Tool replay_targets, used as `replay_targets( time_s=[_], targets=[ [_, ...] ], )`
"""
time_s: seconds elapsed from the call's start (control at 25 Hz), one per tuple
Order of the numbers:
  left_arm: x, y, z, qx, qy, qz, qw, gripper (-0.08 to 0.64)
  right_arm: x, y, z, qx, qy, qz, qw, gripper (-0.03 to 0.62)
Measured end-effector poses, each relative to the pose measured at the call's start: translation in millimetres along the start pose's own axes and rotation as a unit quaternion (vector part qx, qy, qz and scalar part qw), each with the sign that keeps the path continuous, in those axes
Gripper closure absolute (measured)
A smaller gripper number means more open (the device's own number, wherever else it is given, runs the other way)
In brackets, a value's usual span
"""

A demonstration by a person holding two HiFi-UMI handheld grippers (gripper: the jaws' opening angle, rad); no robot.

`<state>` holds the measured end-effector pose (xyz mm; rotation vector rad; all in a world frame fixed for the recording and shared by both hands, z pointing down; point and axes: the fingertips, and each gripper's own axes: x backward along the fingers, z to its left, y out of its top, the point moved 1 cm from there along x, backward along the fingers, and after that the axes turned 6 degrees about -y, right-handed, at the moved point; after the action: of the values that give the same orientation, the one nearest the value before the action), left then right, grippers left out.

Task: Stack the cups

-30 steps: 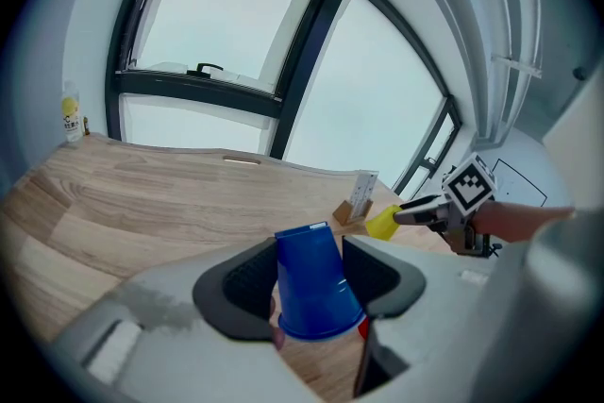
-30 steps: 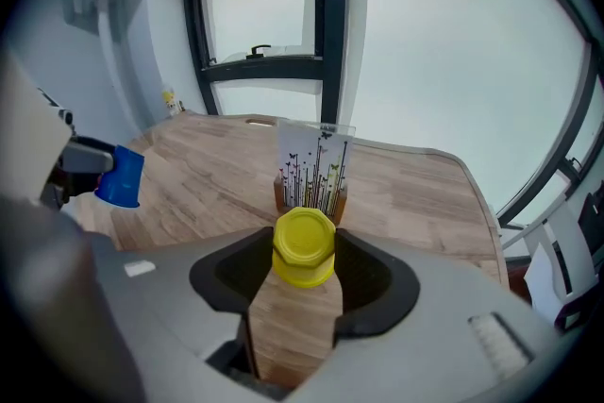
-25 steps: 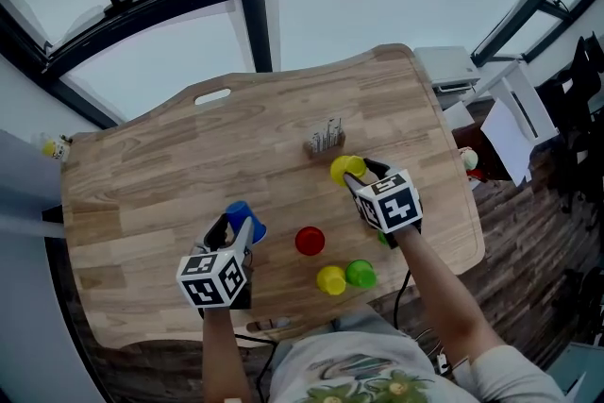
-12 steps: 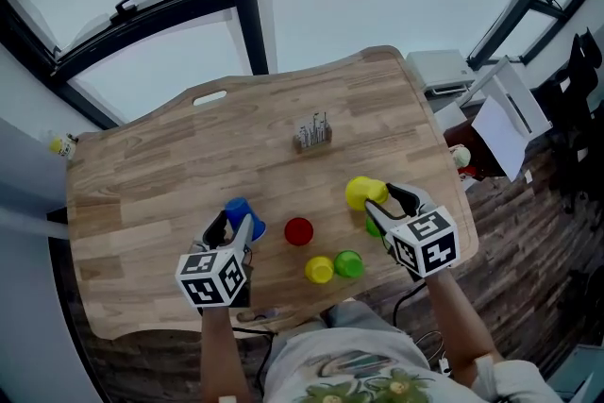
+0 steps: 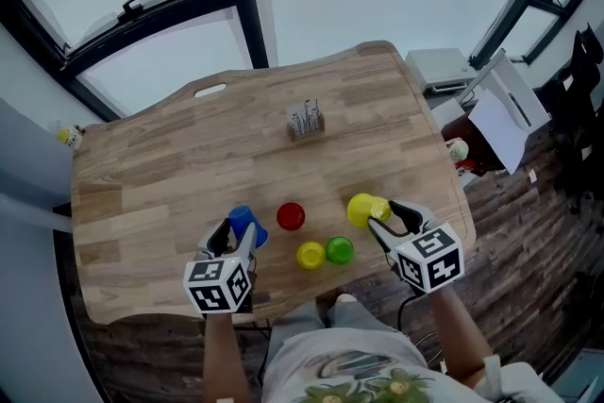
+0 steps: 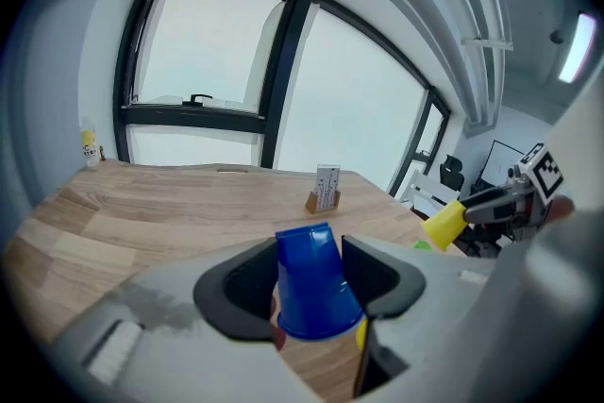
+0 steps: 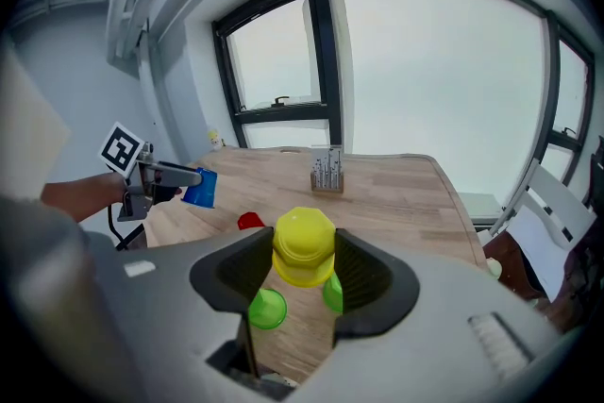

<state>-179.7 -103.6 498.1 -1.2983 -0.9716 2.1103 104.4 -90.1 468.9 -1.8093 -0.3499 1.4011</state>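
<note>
The left hand-held gripper (image 5: 236, 236) clamps the blue cup (image 5: 243, 222) between both jaws, over the near edge of the tabletop (image 5: 142, 165), left of centre. The right hand-held gripper (image 5: 387, 217) grips a yellow cup (image 5: 361, 208) by its sides, close to the near right corner. Between them, along the near edge, stand a red cup (image 5: 291, 216), a second yellow cup (image 5: 310, 255) and a green cup (image 5: 340, 250), the last two just beside each other. A small rack (image 5: 304, 120) sits mid-tabletop.
</note>
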Motion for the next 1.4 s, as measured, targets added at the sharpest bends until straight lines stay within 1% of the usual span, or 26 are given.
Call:
replay_targets(
  time_s=[0.24,0.6,0.84,0.96,1.24,1.4],
  targets=[
    [3.8,-32.3,-17.8,-0.033,0.005,0.008,0.9994,0.336,8.3,-13.6,10.8,0.004,0.013,-0.003,1.0,0.385],
    [-6.5,-82.1,-31.1,-0.08,0.04,0.007,0.996,0.336,21.0,-32.1,18.4,0.007,0.019,0.004,1.0,0.385],
    [-20.9,-108.6,-34.6,-0.105,0.055,0.011,0.9928,0.336,24.4,-41.3,21.5,0.009,0.02,0.011,1.0,0.385],
    [-25.5,-116.9,-35.0,-0.124,0.062,0.01,0.9903,0.336,25.0,-44.6,22.4,0.008,0.02,0.013,1.0,0.385],
    [-23.4,-127.1,-36.1,-0.145,0.087,-0.013,0.9855,0.336,26.0,-48.3,26.2,0.006,0.022,0.015,1.0,0.385],
    [-20.1,-132.3,-40.9,-0.151,0.085,-0.009,0.9849,0.336,25.9,-47.9,26.8,0.004,0.024,0.013,1.0,0.385]
  ],
)
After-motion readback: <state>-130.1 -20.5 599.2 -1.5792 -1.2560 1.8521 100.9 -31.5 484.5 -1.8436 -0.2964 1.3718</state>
